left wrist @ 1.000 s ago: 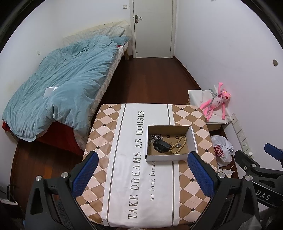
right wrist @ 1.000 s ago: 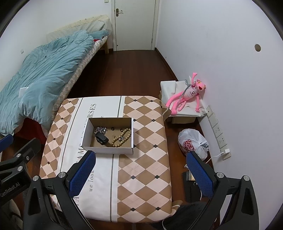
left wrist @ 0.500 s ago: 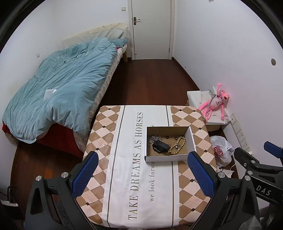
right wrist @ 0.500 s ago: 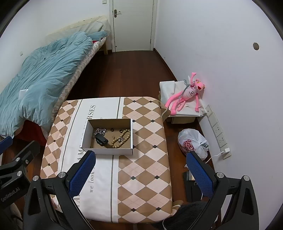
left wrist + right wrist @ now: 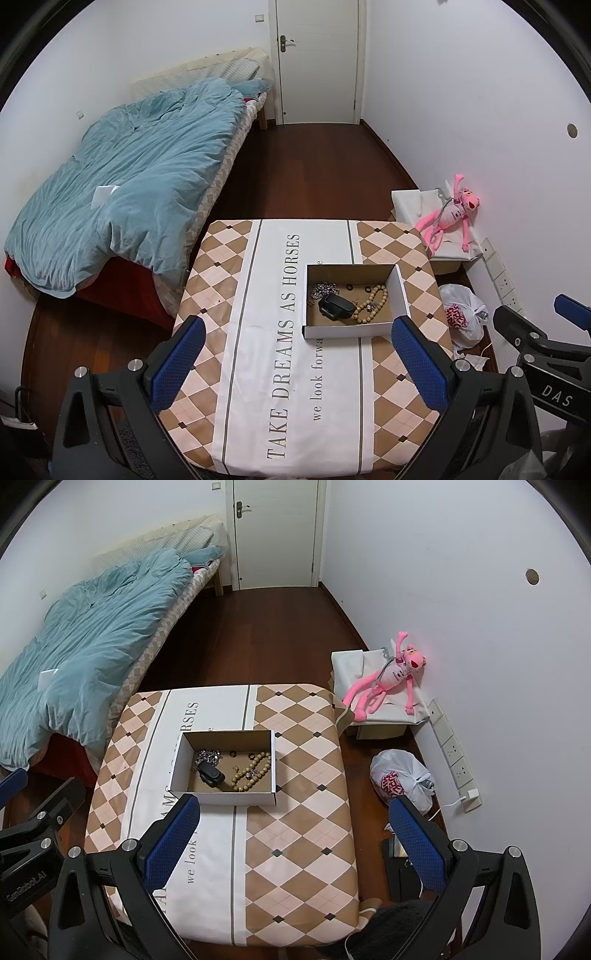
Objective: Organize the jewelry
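Note:
An open cardboard box [image 5: 401, 291] [image 5: 274, 760] stands on the table with the patterned cloth [image 5: 258, 332] [image 5: 295, 812]. Inside it lie a wooden bead bracelet [image 5: 371, 304] [image 5: 253, 771], a silver chain [image 5: 322, 289] [image 5: 208, 755], a black clip-like item [image 5: 334, 307] [image 5: 210, 775] and small dark rings [image 5: 349, 287]. My left gripper [image 5: 297, 363] is open and empty, high above the table's near side. My right gripper [image 5: 293, 843] is open and empty, also high above the table.
A bed with a blue duvet [image 5: 129, 192] is at the left. A pink plush toy [image 5: 391, 679] lies on a white box by the right wall. A white plastic bag [image 5: 400, 781] sits on the floor. A closed door [image 5: 317, 59] is at the back.
Both grippers have risen and pulled back slightly, so the table and box look smaller and lower in view. Both stay open and empty.

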{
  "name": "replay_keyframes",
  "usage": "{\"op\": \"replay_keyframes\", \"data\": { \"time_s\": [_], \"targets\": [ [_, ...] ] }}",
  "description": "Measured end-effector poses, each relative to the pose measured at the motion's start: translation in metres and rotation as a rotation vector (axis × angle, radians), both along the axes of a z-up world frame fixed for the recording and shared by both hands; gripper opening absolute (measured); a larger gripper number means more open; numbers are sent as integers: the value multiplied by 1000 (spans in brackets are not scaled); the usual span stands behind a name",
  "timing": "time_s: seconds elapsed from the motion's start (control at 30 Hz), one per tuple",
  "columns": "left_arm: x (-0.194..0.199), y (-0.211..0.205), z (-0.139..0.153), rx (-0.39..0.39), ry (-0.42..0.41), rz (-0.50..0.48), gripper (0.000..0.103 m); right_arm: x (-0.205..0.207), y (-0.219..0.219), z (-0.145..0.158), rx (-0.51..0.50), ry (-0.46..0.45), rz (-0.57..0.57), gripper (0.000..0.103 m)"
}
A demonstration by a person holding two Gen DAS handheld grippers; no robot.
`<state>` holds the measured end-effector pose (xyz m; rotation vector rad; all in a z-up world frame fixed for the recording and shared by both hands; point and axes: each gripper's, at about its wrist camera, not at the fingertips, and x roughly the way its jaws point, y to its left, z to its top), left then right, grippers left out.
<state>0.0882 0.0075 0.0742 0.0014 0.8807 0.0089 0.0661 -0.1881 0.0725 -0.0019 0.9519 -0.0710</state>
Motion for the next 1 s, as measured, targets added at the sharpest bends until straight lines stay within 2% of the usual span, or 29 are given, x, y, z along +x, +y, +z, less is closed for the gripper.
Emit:
{"op": "replay_keyframes", "data": {
  "time_s": [1.0],
  "targets": [
    [-1, 0, 1, -7, -4, 4, 103, 1, -1, 1, 4, 1, -1, 103]
  ]
}}
